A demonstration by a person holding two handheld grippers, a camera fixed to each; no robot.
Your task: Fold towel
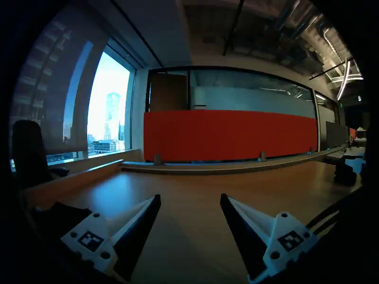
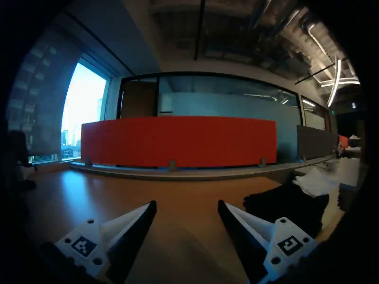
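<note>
Black cloth (image 2: 284, 203) lies heaped near the right hand-held gripper (image 2: 187, 203), jaws apart and empty like the left hand-held gripper (image 1: 190, 195); a careless grab could pinch several layers together.

A long red divider panel (image 1: 227, 135) stands along the far edge of the broad wooden bench (image 1: 189, 199). A tall window (image 1: 109, 118) and dark office chair (image 1: 28, 151) lie left. A dark towel heap (image 2: 284, 203) lies at right, white folded cloths (image 2: 315, 182) just behind.
</note>
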